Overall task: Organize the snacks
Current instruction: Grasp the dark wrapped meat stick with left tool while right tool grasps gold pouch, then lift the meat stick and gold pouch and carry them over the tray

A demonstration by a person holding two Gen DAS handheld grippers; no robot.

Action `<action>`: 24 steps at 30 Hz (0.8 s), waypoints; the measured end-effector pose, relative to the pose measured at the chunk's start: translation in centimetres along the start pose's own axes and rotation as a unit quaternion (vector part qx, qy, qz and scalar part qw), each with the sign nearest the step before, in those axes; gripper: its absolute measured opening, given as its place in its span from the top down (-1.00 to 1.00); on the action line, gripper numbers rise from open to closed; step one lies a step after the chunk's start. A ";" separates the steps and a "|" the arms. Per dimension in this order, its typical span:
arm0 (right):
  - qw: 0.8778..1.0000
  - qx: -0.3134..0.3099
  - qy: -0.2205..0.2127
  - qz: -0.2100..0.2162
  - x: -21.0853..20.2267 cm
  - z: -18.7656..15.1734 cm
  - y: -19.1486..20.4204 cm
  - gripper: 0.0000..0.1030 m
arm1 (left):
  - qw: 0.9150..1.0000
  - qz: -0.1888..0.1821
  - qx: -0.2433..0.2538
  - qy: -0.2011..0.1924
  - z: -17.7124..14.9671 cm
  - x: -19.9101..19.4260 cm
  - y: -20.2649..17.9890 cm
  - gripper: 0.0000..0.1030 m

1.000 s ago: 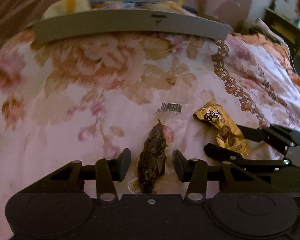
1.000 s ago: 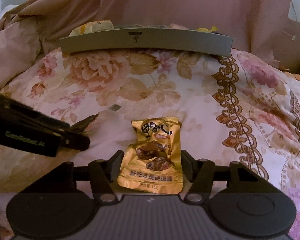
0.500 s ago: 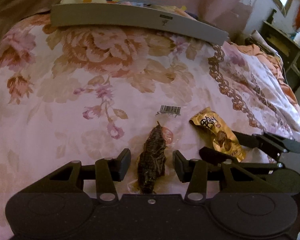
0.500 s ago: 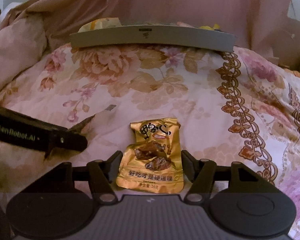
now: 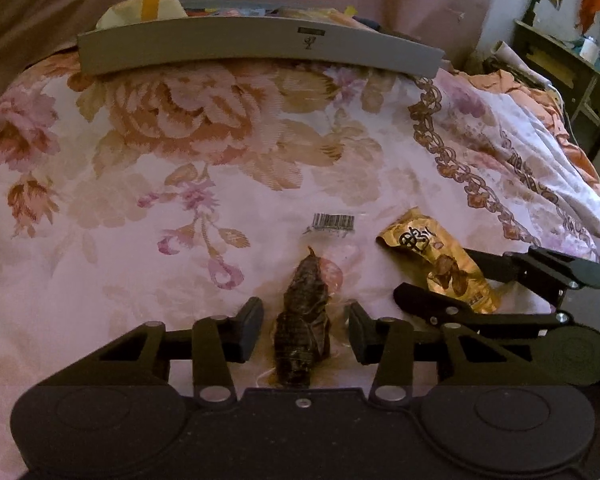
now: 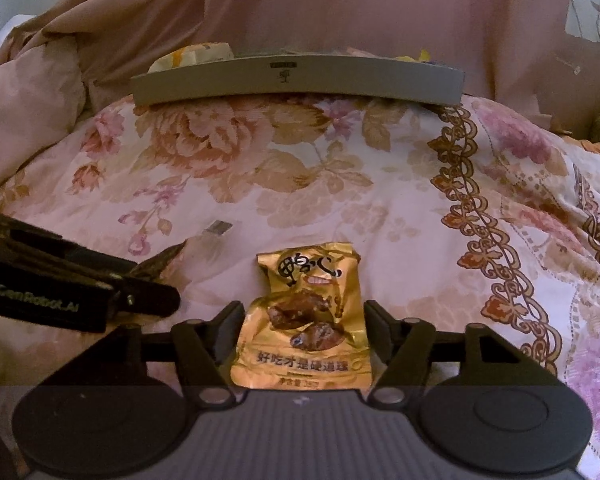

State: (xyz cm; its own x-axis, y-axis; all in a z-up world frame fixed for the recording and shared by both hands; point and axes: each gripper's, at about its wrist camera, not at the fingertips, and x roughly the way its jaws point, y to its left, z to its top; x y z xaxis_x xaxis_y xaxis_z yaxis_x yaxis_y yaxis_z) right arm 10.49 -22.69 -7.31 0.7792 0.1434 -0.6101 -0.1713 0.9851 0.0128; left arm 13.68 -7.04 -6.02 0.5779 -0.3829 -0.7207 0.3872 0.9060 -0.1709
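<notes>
A dark brown snack in a clear wrapper (image 5: 302,320) lies on the floral bedspread between the fingers of my left gripper (image 5: 304,328), which is open around it. A gold snack packet (image 6: 306,320) lies between the fingers of my right gripper (image 6: 304,332), also open. The gold packet (image 5: 440,260) and the right gripper (image 5: 500,288) show in the left wrist view at the right. The left gripper (image 6: 80,296) and the brown snack's tip (image 6: 164,260) show at the left of the right wrist view. A grey tray (image 5: 260,46) holding several snacks sits at the far side.
The floral bedspread (image 5: 180,160) covers the whole surface and slopes down at the right. A pink blanket (image 6: 340,8) rises behind the tray (image 6: 300,80). Dark furniture (image 5: 560,64) stands at the far right.
Both grippers have tilted and shifted slightly, so the tray sits a little lower in both views. The snacks have not moved and the jaws have stayed open.
</notes>
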 end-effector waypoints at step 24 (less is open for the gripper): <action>0.985 -0.150 -0.053 -0.069 -0.6 -0.5 3.5 -0.13 | 0.994 -0.010 -0.091 -0.066 -0.4 -1.6 1.0 0.11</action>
State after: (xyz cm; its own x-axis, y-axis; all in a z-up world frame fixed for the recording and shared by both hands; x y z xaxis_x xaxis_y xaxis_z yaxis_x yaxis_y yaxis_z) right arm 9.09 -19.35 -7.29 0.8636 0.0350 -0.5029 -0.2169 0.9263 -0.3080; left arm 12.88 -5.43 -5.27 0.6659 -0.4104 -0.6230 0.2695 0.9110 -0.3120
